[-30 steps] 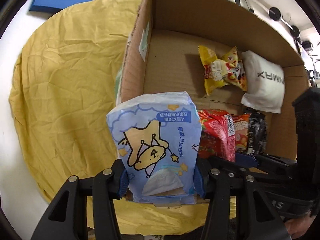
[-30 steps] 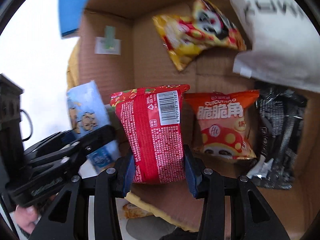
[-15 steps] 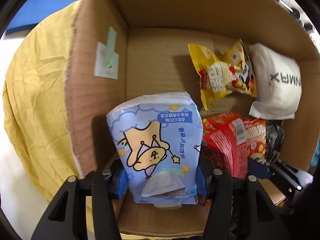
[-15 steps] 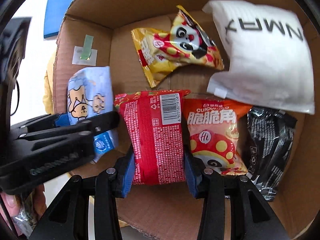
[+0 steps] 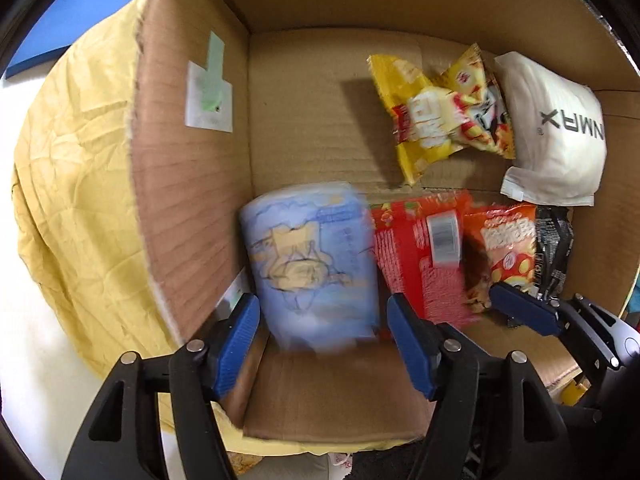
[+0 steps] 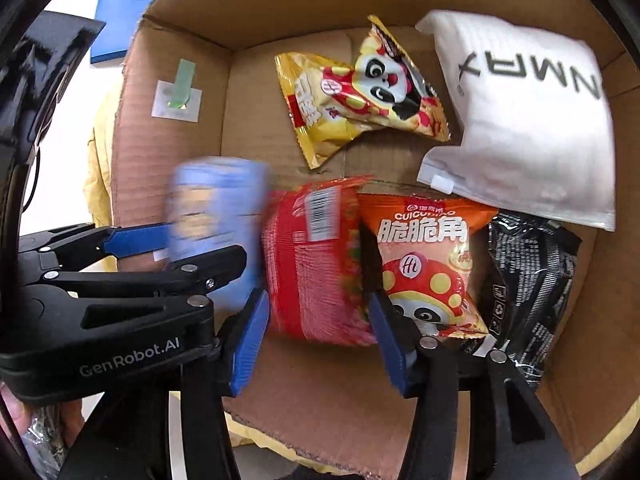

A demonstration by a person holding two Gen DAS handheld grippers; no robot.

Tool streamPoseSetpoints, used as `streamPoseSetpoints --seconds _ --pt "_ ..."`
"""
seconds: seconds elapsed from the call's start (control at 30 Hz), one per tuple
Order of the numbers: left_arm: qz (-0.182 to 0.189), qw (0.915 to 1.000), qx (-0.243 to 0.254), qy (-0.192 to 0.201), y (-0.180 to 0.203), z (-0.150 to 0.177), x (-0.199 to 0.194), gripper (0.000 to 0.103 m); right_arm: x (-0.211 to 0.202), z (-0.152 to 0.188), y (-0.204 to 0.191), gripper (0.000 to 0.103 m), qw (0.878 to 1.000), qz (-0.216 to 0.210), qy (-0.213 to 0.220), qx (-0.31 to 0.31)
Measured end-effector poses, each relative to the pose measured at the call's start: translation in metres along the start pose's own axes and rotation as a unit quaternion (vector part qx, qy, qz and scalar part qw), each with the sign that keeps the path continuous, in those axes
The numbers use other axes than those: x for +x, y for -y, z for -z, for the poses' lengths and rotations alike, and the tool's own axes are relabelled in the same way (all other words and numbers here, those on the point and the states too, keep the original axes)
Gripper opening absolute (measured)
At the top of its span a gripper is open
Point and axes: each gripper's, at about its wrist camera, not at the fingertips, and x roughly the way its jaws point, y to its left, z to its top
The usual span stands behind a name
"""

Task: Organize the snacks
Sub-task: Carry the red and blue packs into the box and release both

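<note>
A light blue cartoon packet [image 5: 312,264] lies blurred on the floor of the cardboard box [image 5: 188,200], against its left wall. My left gripper [image 5: 324,336] stands open just behind it, blue pads clear of its sides. A red packet with a barcode [image 6: 316,260] lies blurred beside the blue packet [image 6: 216,216]. Behind it my right gripper [image 6: 320,344] is open, pads apart from the wrapper. In the right wrist view the left gripper [image 6: 160,248] reaches in from the left.
In the box also lie an orange mushroom snack [image 6: 428,264], a black packet [image 6: 528,280], a yellow panda snack [image 6: 360,92] and a white pouch [image 6: 524,116]. A yellow cloth [image 5: 80,184] lies under the box. A blue mat [image 5: 80,12] shows at the far left.
Both grippers opened and let go of their packets, which dropped onto the box floor side by side. Both cameras moved further over the box.
</note>
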Motion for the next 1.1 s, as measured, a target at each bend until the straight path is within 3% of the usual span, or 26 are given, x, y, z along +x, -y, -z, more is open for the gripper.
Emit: streamPoseSetpoints --seconds 0.4,0.5,0.63,0.77,1.1 --pt "0.037 0.998 -0.018 0.047 -0.006 0.037 -0.032 0.065 -0.032 0.005 -0.011 0.062 0.999 0.033 0.02 -0.013" --pt "0.044 0.9961 -0.024 0.073 0.001 0.052 -0.04 0.065 -0.045 0.014 -0.004 0.063 0.998 0.06 0.025 -0.014" --pt "0.041 0.9895 -0.034 0.134 0.004 0.072 -0.052 0.065 -0.068 0.034 0.003 0.071 0.989 0.132 0.063 -0.02" --pt "0.047 0.9842 -0.045 0.165 0.005 0.082 -0.062 0.065 -0.084 0.051 0.013 0.071 0.983 0.162 0.08 -0.022" --pt "0.042 0.9731 -0.051 0.221 0.003 0.104 -0.082 0.065 -0.106 0.079 0.017 0.071 0.981 0.16 0.111 -0.005"
